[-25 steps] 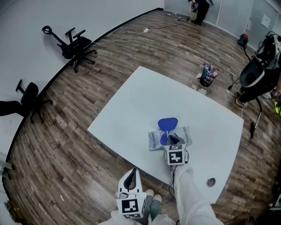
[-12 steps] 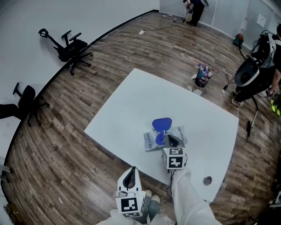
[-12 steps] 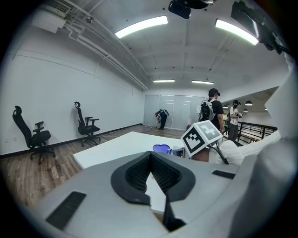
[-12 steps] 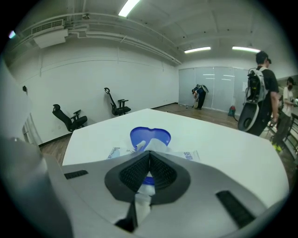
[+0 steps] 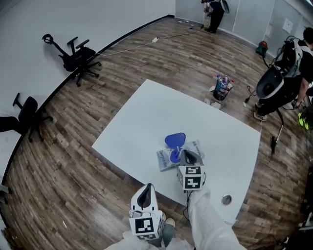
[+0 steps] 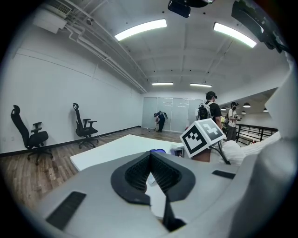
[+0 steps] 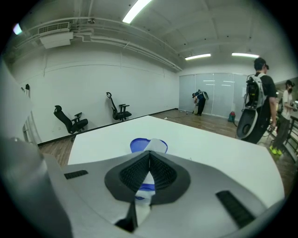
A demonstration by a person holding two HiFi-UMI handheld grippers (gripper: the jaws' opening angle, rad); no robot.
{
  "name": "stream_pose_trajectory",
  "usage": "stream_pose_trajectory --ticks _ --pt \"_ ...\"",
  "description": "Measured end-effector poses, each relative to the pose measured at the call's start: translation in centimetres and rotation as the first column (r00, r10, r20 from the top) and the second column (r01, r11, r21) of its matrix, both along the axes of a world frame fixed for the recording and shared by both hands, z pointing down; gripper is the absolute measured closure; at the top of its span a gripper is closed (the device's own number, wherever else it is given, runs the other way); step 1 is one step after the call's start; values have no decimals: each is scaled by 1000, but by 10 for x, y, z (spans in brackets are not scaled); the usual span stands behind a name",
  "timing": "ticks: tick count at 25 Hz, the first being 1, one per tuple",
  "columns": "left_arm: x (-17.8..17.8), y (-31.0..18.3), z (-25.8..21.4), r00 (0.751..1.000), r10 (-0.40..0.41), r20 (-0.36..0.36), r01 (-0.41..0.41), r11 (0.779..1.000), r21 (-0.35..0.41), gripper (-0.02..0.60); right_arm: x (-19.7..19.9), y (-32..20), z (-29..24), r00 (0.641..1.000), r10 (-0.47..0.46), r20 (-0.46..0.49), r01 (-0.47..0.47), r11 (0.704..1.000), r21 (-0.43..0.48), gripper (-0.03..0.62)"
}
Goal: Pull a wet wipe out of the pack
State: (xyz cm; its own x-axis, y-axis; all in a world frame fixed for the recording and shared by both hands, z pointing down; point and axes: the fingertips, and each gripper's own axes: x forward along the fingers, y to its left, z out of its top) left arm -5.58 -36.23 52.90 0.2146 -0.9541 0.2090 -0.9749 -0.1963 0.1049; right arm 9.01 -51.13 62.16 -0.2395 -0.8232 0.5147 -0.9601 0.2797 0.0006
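Note:
The wet wipe pack (image 5: 171,156) lies on the white table (image 5: 146,122), its blue lid (image 5: 175,140) flipped open and standing up. My right gripper (image 5: 188,157) hangs right over the pack's opening, jaws shut, its marker cube nearer me. In the right gripper view its tips (image 7: 149,154) meet on a white wipe (image 7: 157,145) that rises in front of the blue lid (image 7: 138,145). My left gripper (image 5: 145,197) is held off the table's near edge, shut and empty. The left gripper view shows its tips (image 6: 150,156) closed, with the pack (image 6: 177,149) beyond.
A round grommet (image 5: 225,199) sits in the table near its right front edge. On the wood floor stand office chairs (image 5: 78,53), a bucket of bottles (image 5: 221,87) and a person with equipment (image 5: 279,83) at the far right. Another person (image 5: 214,12) stands far back.
The head view has drifted, so the table sits a little further left. My right gripper stays shut over the pack, drawn slightly back toward me. The left gripper has not moved.

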Motion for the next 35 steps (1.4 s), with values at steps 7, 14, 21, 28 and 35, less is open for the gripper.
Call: stream_pose_trajectory --ticks 7,14,21,28,35 --pt "2 -1 -9 1000 3 -13 -3 1000 16 581 -1 -5 -23 1000 0 3 0 999 42 585" --pt "5 2 -18 1000 -1 -29 2 1000 27 581 1 -1 -45 1000 1 5 -1 997 81 585" --pt "11 4 -28 999 16 -29 -15 998 60 581 6 5 -67 1000 10 11 -12 993 119 585" --pt "17 13 -37 999 27 -35 -24 996 83 581 14 27 -89 999 22 32 -27 987 160 585" --pt "29 22 -50 998 48 -35 -43 992 120 581 25 60 -111 998 29 48 -38 979 198 585"
